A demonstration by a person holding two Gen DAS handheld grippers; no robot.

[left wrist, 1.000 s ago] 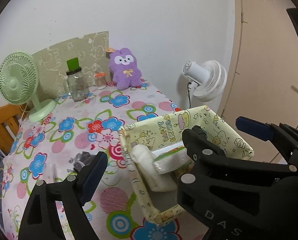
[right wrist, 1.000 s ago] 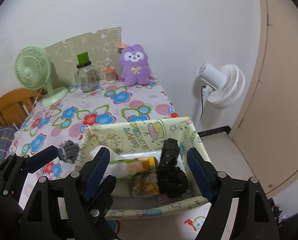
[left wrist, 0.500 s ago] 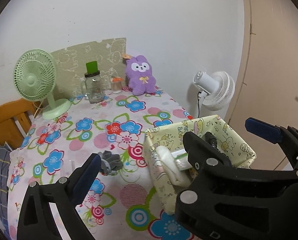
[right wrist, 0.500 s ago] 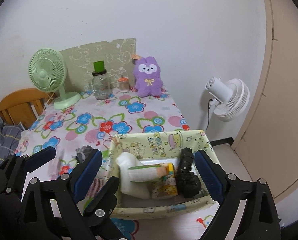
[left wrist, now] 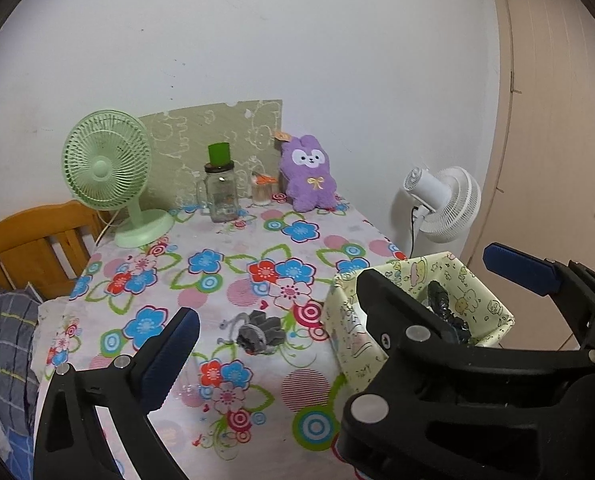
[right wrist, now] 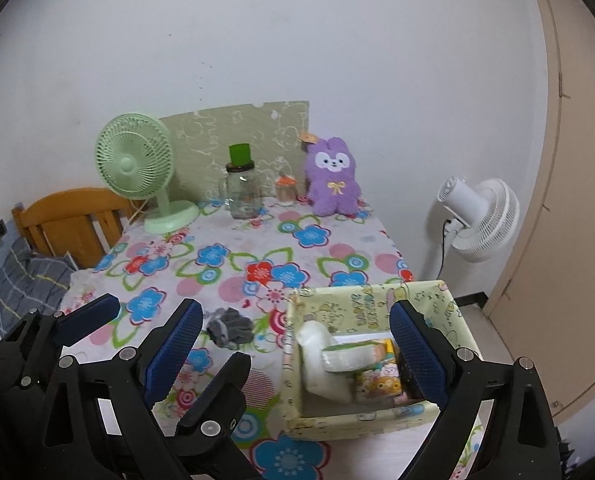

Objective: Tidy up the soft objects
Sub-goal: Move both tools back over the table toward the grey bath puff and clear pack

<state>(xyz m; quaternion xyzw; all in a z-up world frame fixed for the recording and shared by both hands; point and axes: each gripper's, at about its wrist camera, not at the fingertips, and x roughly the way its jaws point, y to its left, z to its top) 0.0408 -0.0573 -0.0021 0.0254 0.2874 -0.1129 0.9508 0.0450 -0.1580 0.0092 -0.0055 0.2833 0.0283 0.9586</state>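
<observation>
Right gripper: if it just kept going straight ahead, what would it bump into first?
Probably the yellow cartoon-print fabric box, which sits between the open right gripper fingers; likely its white rolled cloth. Depth is uncertain.

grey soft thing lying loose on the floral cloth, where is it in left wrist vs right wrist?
Left wrist: grey soft item lies centre frame on the tablecloth, left of the yellow fabric bin, ahead of the open left gripper.
Right wrist: grey soft item sits left of centre, between the bin and the right gripper's left finger.
Shared landmark: purple plush at the wall.
</observation>
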